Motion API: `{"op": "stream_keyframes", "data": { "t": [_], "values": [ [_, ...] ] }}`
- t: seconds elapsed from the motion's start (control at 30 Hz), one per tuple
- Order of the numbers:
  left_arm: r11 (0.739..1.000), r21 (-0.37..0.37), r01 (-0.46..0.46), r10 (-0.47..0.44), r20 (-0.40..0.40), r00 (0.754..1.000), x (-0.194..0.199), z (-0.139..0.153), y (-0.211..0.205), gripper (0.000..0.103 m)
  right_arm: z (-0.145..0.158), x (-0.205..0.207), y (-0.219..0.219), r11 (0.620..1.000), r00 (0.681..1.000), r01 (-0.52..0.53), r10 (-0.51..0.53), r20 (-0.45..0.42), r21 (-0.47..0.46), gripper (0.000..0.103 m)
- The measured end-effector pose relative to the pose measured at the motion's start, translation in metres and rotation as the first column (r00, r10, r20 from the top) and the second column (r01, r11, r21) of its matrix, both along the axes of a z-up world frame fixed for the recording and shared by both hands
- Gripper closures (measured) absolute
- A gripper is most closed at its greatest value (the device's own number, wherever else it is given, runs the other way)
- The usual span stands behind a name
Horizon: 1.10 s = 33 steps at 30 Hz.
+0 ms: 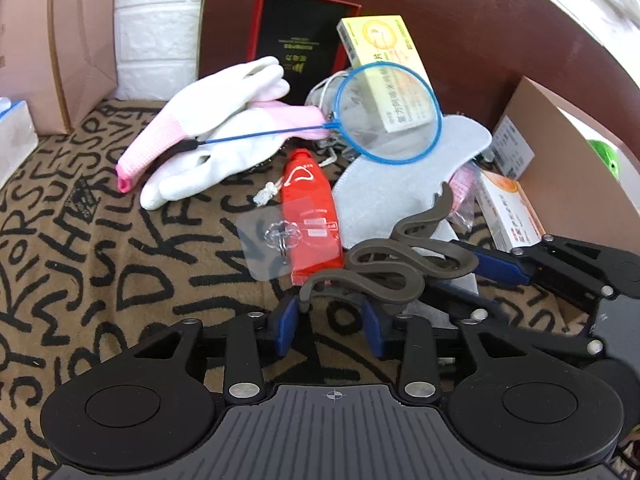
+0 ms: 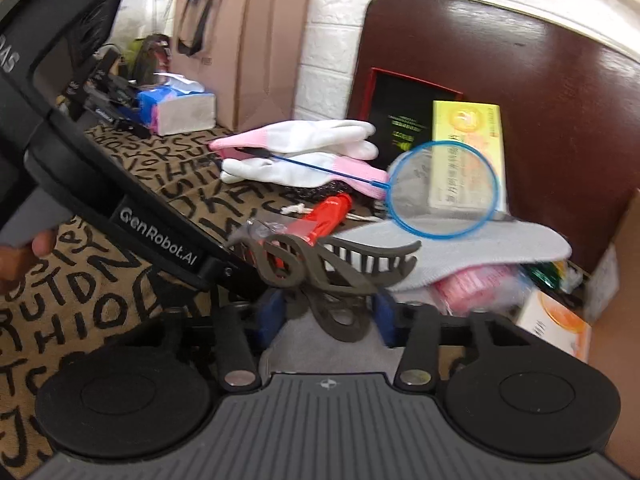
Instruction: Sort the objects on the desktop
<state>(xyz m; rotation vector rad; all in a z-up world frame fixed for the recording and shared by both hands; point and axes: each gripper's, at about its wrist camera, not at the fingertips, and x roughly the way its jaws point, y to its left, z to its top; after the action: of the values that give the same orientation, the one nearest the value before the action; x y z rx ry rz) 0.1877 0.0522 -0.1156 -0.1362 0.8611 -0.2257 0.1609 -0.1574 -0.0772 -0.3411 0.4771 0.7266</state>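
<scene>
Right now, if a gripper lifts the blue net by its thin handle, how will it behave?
The blue net probably weighs very little: thin wire handle, fine mesh. Its hoop may sag or swing. The mesh could snag, since it lies over the yellow box and grey cloth.

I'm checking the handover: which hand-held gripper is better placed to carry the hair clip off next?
Probably right. The right hand-held gripper has the hair clip between its fingers and sits on the side of the cardboard box. The left hand-held gripper holds the other end.
</scene>
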Motion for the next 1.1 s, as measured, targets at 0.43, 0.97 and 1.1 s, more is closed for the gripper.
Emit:
{"op": "stream_keyframes", "data": {
  "t": [0.43,0.97,1.1],
  "values": [
    [0.99,-0.114,-0.078,0.08,0.018,0.997,0.014,0.011,0.011,0.012,-0.004,0.005,0.001,0.999,0.999,-0.046,0.046,0.002,0.011,0.041],
    [0.995,-0.097,0.014,-0.014,-0.003,1.0,0.018,0.012,-0.009,0.021,-0.008,0.0,0.008,0.999,0.998,-0.047,0.047,-0.03,0.007,0.043],
    [0.996,-0.089,0.028,-0.027,0.005,1.0,0.005,0.022,-0.015,0.022,-0.003,-0.009,0.002,0.999,0.999,-0.02,0.021,-0.043,0.026,0.043]
  ]
}}
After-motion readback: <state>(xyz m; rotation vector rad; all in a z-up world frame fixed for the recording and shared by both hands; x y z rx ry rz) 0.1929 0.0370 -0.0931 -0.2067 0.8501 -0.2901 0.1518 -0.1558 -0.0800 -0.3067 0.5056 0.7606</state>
